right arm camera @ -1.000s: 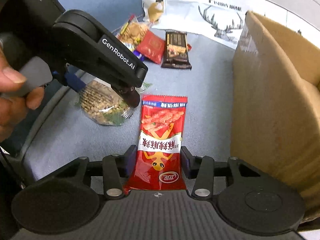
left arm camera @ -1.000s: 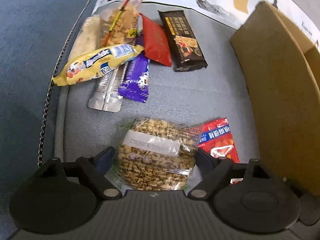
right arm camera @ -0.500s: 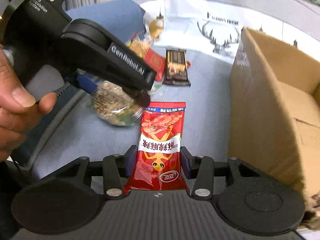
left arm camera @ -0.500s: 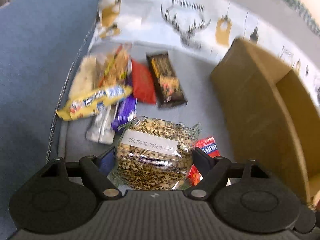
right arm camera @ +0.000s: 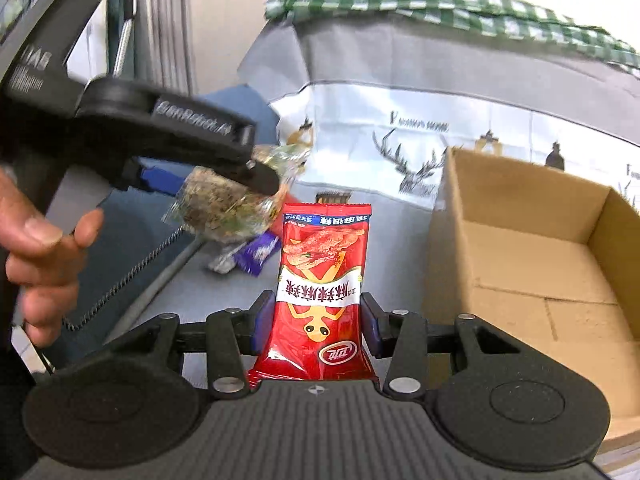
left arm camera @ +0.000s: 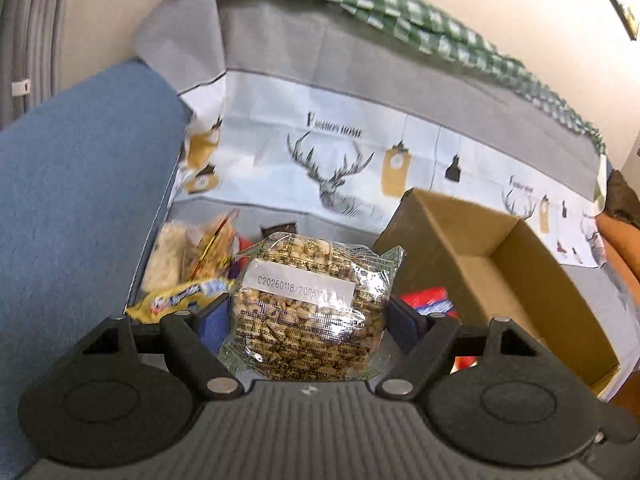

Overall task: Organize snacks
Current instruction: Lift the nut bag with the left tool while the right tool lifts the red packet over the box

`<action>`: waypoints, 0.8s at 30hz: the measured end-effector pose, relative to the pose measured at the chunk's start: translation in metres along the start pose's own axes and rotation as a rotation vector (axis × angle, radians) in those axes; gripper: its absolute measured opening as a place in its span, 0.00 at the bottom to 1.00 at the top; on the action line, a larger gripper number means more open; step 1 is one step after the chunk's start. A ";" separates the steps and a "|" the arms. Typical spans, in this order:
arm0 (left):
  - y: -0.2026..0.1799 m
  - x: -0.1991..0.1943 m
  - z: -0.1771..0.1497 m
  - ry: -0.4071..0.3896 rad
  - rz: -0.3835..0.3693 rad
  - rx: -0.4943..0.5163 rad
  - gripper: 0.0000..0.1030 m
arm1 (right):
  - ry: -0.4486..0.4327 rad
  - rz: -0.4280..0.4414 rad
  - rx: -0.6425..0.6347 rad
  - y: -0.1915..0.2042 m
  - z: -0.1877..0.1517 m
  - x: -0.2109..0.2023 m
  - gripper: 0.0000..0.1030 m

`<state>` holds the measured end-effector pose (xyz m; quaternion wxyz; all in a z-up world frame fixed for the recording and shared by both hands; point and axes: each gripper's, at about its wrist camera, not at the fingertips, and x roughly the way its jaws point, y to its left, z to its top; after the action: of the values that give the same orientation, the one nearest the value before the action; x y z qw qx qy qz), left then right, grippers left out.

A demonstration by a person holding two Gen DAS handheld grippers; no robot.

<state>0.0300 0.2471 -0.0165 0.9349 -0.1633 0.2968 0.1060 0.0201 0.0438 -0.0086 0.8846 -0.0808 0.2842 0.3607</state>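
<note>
Both packets have risen off the grey sofa seat (right arm camera: 168, 312): our left tool (left arm camera: 308, 316) pinches the clear round puffed-grain packet (left arm camera: 312, 304), our right tool (right arm camera: 312, 324) (nearer) the red snack sachet (right arm camera: 320, 292), with the open brown cardboard box (right arm camera: 532, 248) to the right.

The clear puffed-grain packet (left arm camera: 308, 304) hides most of the red snack packet (left arm camera: 430, 300) and dark chocolate bar (left arm camera: 280, 227) behind it. Far left, the snack pile (left arm camera: 192, 256) blurs, brands unreadable. The cardboard box (right arm camera: 540, 264) runs off the right edge.

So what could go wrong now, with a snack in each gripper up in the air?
The slippery red packet is pinched only near its bottom by the right gripper, so it might slide out. The peanut bag in the left gripper could catch on the near wall of the cardboard box.
</note>
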 end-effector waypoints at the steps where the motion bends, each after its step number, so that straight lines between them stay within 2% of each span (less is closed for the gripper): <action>1: -0.003 -0.001 0.001 -0.010 -0.006 0.004 0.81 | -0.014 -0.003 0.010 -0.004 0.005 -0.005 0.45; 10: -0.040 -0.003 0.003 -0.080 -0.034 0.101 0.82 | -0.162 -0.067 0.079 -0.067 0.056 -0.049 0.45; 16: -0.075 0.006 0.001 -0.112 -0.052 0.188 0.82 | -0.241 -0.178 0.095 -0.136 0.086 -0.060 0.45; 20: -0.099 0.013 0.000 -0.129 -0.085 0.222 0.82 | -0.243 -0.256 0.170 -0.178 0.076 -0.055 0.45; 24: -0.121 0.022 0.000 -0.144 -0.122 0.236 0.82 | -0.171 -0.289 0.277 -0.211 0.061 -0.050 0.45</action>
<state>0.0830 0.1370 -0.0003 0.9712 -0.0618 0.2289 0.0245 0.1629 -0.1175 0.0567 0.9507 0.0327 0.2404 0.1931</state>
